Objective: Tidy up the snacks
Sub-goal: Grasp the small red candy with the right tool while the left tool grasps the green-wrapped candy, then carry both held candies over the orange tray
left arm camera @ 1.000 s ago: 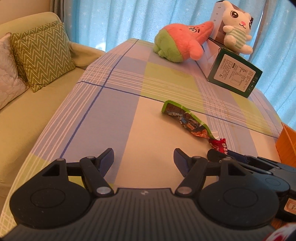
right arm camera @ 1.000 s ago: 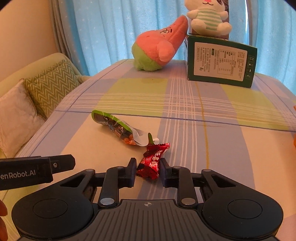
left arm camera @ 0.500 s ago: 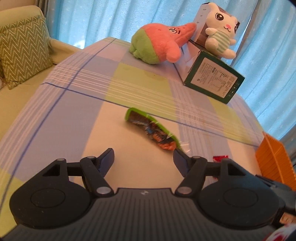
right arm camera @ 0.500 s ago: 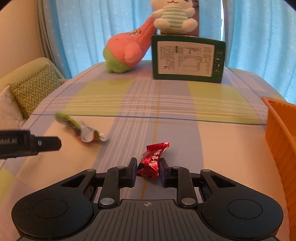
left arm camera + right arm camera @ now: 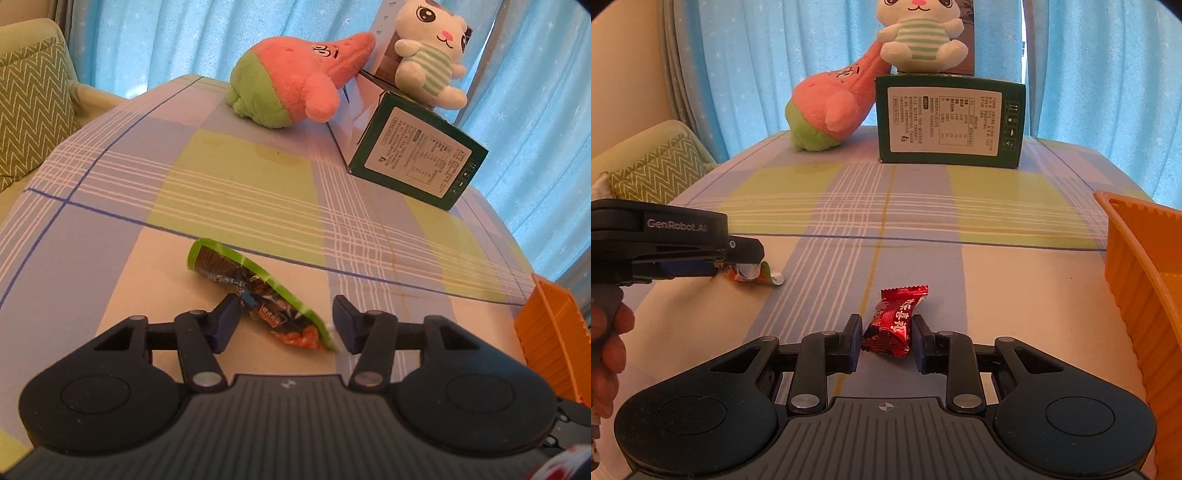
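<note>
A long green-edged snack packet (image 5: 258,291) lies on the checked tablecloth. My left gripper (image 5: 286,323) is open, with its fingers either side of the packet's near end. In the right wrist view the left gripper (image 5: 738,258) sits over the packet's end (image 5: 764,277). My right gripper (image 5: 884,338) is shut on a red wrapped candy (image 5: 894,321) and holds it above the cloth. An orange basket (image 5: 1145,280) stands at the right; it also shows in the left wrist view (image 5: 554,332).
A green carton (image 5: 949,122) stands at the table's far side with a white plush bunny (image 5: 919,33) on it and a pink-and-green plush (image 5: 831,107) leaning beside it. A sofa with a zigzag cushion (image 5: 29,107) is on the left.
My left gripper has moved forward so its fingers now flank the green packet. My right gripper has carried the red candy to the right, nearer the orange basket.
</note>
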{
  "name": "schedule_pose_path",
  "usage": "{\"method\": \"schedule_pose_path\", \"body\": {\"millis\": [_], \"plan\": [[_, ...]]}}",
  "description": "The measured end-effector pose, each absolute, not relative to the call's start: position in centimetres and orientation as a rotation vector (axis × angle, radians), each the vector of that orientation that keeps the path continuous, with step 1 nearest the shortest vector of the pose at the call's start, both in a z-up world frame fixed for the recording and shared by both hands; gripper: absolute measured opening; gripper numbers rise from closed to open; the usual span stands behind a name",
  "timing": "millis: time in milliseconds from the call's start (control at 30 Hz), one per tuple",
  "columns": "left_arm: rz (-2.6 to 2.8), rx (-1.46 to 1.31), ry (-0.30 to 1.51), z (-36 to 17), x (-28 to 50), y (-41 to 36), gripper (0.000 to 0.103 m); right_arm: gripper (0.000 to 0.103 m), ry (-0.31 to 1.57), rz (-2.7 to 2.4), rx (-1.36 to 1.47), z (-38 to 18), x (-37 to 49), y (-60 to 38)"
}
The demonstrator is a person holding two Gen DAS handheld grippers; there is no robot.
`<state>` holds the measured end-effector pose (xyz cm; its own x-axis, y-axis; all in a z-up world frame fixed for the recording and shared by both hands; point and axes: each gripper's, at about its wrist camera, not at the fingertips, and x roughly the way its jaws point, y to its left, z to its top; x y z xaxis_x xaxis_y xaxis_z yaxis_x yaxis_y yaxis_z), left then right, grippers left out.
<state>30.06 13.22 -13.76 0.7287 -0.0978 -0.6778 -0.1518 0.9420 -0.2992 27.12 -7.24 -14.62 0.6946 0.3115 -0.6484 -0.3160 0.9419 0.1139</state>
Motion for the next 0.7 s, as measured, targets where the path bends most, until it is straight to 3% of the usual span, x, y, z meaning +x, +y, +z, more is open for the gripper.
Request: {"method": "schedule_pose_path", "body": {"millis": [67, 233, 533, 633, 700], "plan": [[0.031, -0.325, 0.76, -13.8, 30.6, 12.9, 0.041, 0.038, 0.719, 0.349, -0.014, -14.7, 27.2, -7.3], [0.019, -0.166, 0.767, -14.0, 31.3, 11.3, 0.026, 0.039, 0.721, 0.343, -0.016, -14.6, 27.5, -7.4], [-0.022, -0.13, 0.795, -13.8, 30.0, 10.9, 0.021, 0.039, 0.714, 0.346, -0.058, -14.7, 28.0, -6.9], [-0.031, -0.123, 0.805, -13.6, 29.4, 10.6, 0.021, 0.025, 0.72, 0.346, -0.076, -14.6, 27.7, -6.9], [-0.044, -0.117, 0.811, -13.6, 28.9, 10.1, 0.021, 0.025, 0.729, 0.347, -0.076, -14.5, 27.3, -7.1]]}}
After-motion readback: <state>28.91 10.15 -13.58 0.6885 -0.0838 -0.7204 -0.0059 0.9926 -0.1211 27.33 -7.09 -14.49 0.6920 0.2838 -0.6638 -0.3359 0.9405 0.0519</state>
